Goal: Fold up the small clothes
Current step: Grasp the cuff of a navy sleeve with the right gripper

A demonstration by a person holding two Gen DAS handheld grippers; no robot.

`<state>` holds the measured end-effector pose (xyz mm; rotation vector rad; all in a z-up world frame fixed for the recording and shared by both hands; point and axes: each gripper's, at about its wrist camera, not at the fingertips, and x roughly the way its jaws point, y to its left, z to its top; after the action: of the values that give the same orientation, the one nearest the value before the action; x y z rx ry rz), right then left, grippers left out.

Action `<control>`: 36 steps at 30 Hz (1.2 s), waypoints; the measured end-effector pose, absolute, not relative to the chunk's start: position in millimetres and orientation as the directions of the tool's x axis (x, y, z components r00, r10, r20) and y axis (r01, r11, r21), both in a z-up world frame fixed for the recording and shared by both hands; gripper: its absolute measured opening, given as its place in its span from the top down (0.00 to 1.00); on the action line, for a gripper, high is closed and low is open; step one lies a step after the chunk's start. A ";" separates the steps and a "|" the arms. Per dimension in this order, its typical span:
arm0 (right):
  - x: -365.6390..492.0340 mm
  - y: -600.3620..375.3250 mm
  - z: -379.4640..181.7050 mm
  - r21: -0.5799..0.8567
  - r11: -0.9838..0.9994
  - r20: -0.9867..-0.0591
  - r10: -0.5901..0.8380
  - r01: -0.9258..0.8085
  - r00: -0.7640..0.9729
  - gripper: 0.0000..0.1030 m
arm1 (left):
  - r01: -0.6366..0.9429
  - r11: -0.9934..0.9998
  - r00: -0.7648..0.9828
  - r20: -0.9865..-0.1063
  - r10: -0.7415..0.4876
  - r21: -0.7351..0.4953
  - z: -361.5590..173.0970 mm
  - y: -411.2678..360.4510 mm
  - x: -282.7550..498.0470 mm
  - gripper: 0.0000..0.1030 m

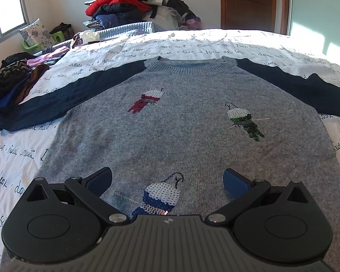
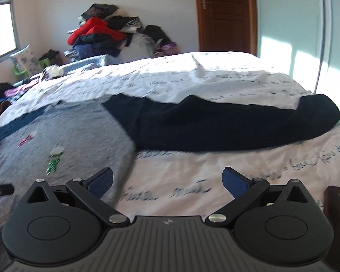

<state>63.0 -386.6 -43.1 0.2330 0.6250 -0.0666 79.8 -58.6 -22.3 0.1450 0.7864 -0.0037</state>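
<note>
Left wrist view: a grey sweater (image 1: 181, 122) with dark navy sleeves is seen spread flat, front up, on the bed (image 1: 192, 43), which is covered by a white sheet printed with handwriting. Three sequin birds are sewn on its chest. The left tongs (image 1: 167, 181) are held spread wide above the lower hem, and nothing is gripped. In the right wrist view, the right tongs (image 2: 167, 181) are also spread and empty, beside the sweater's edge, with one navy sleeve (image 2: 226, 124) stretched out on the sheet ahead.
</note>
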 end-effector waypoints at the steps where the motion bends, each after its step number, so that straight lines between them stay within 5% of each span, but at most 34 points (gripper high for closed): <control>1: 67.1 -405.0 -42.7 0.229 0.959 -0.577 -0.005 0.168 0.817 0.00 | 0.059 0.990 0.705 -0.708 0.050 0.129 -23.0 -59.0 80.6 0.00; 11: 86.3 -608.1 -79.9 0.571 0.605 -0.580 -0.182 0.556 0.794 0.00 | 0.052 0.988 0.686 -0.724 0.071 0.145 -29.0 -60.9 88.4 0.00; 20: 111.9 -661.5 -102.9 0.688 0.501 -0.534 -0.142 0.525 0.834 0.02 | 0.058 0.983 0.675 -0.732 0.090 0.174 -33.2 -73.4 93.2 0.00; 22: 117.1 -666.7 -105.9 0.696 0.499 -0.519 -0.148 0.517 0.842 0.11 | 0.059 0.982 0.675 -0.732 0.093 0.178 -33.5 -75.3 93.5 0.00; 29: 112.9 -685.3 -119.6 0.765 0.387 -0.497 -0.153 0.515 0.854 0.88 | 0.057 0.983 0.669 -0.737 0.094 0.177 -33.6 -75.0 95.1 0.00; 36: 88.3 -670.2 -91.9 0.743 0.441 -0.430 -0.261 0.503 0.864 0.91 | 0.057 0.982 0.676 -0.731 0.093 0.178 -30.4 -71.5 93.0 0.00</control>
<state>88.3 -670.2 -91.9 1.0086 0.2680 -0.4813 93.0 -71.5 -30.4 0.1925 0.8292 0.0204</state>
